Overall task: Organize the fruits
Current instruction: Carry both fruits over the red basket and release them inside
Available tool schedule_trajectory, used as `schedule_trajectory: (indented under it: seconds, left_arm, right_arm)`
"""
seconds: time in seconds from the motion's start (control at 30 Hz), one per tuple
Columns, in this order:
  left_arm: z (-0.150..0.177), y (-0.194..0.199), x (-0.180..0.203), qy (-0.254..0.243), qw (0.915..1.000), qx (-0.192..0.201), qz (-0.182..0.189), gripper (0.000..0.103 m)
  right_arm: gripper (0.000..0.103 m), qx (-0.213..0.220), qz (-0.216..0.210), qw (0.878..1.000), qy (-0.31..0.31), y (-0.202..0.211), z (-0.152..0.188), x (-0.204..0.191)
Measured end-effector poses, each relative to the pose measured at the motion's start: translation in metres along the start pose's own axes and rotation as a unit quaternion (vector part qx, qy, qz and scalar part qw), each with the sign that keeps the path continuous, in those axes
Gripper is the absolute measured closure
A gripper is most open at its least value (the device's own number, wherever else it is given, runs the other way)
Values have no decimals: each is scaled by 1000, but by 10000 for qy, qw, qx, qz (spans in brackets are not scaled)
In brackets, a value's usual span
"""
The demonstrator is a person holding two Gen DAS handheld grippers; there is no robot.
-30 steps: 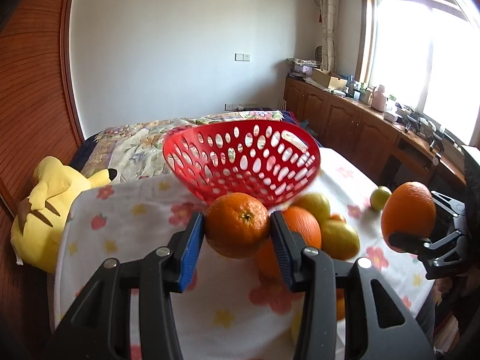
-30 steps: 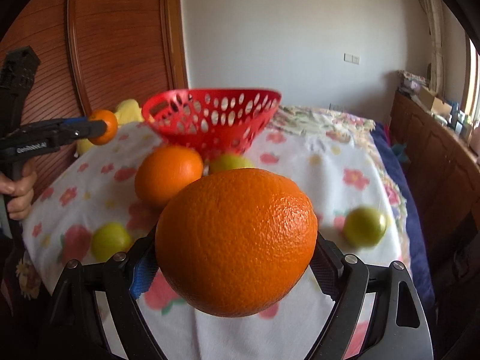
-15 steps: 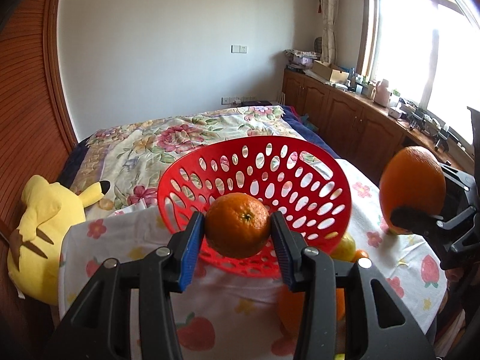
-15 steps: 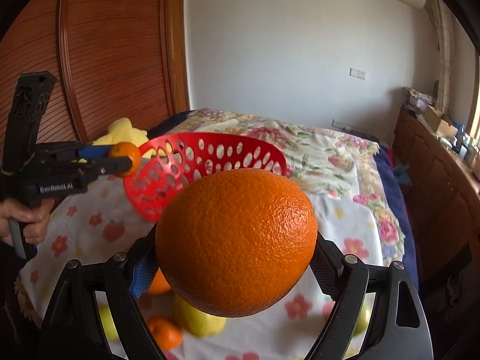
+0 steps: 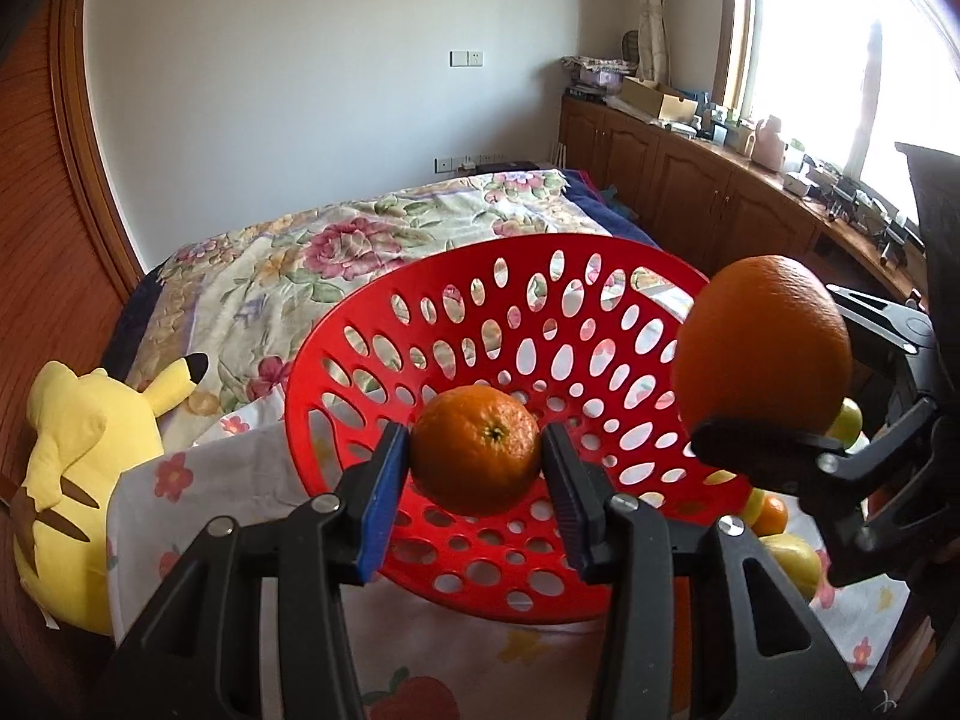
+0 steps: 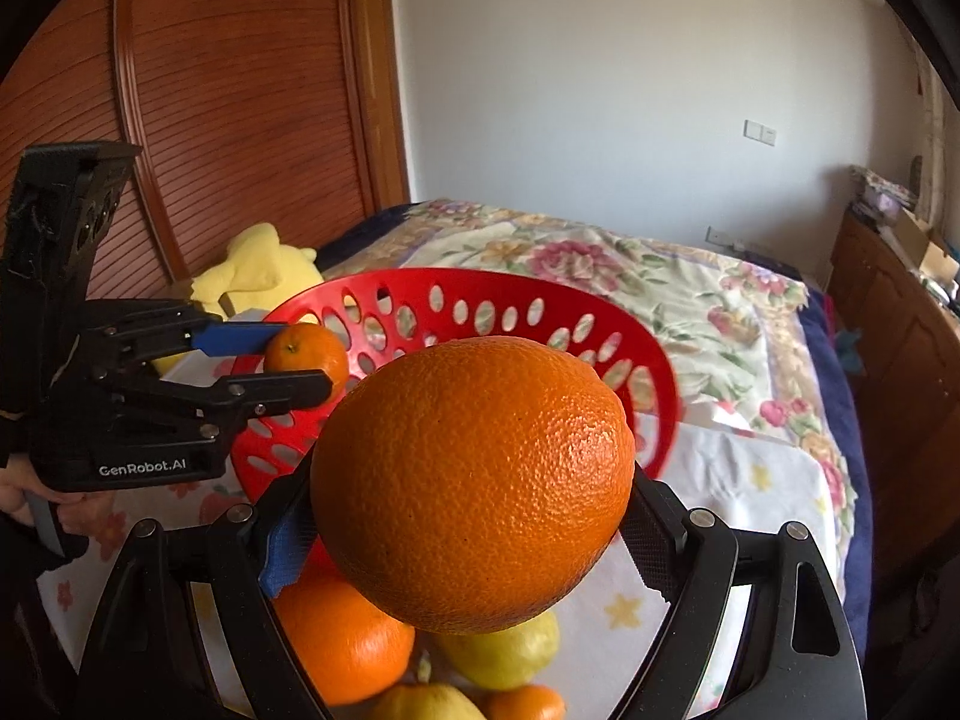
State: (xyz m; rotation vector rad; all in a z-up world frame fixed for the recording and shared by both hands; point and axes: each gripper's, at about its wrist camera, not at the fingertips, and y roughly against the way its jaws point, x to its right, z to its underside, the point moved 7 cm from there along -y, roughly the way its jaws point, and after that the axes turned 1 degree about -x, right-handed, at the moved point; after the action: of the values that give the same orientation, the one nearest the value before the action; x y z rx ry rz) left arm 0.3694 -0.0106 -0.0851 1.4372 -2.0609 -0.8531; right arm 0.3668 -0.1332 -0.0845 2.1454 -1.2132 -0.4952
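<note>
My left gripper (image 5: 477,456) is shut on a small orange (image 5: 476,449) and holds it over the near rim of the red perforated basket (image 5: 540,360). That same left gripper (image 6: 300,363) with its small orange (image 6: 306,355) shows at the left of the right wrist view. My right gripper (image 6: 474,516) is shut on a large orange (image 6: 474,480), raised just in front of the red basket (image 6: 600,324). In the left wrist view the large orange (image 5: 765,345) hangs at the basket's right side. The basket's bowl looks empty.
Loose fruit lies on the flowered tablecloth (image 6: 750,480) below the right gripper: an orange (image 6: 345,639), a lemon (image 6: 510,651) and smaller pieces. A yellow plush toy (image 5: 72,480) sits left of the table. Behind are a bed with a floral quilt (image 5: 360,240) and wooden cabinets (image 5: 690,180).
Both grippers have moved forward toward the basket with their oranges. The basket now fills the middle of both views, and the loose fruit has dropped to the bottom edge.
</note>
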Motion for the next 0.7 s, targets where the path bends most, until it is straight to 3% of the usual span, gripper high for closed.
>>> schedule_trajectory:
  seconds: [0.3, 0.7]
  left_arm:
    - [1, -4, -4, 79, 9999, -62, 48, 56]
    - [-5, 21, -18, 222, 9994, 270, 6, 56]
  right_arm:
    - [16, -415, -92, 9991, 23, -34, 3, -3]
    - [15, -870, -66, 9958, 276, -58, 5, -5]
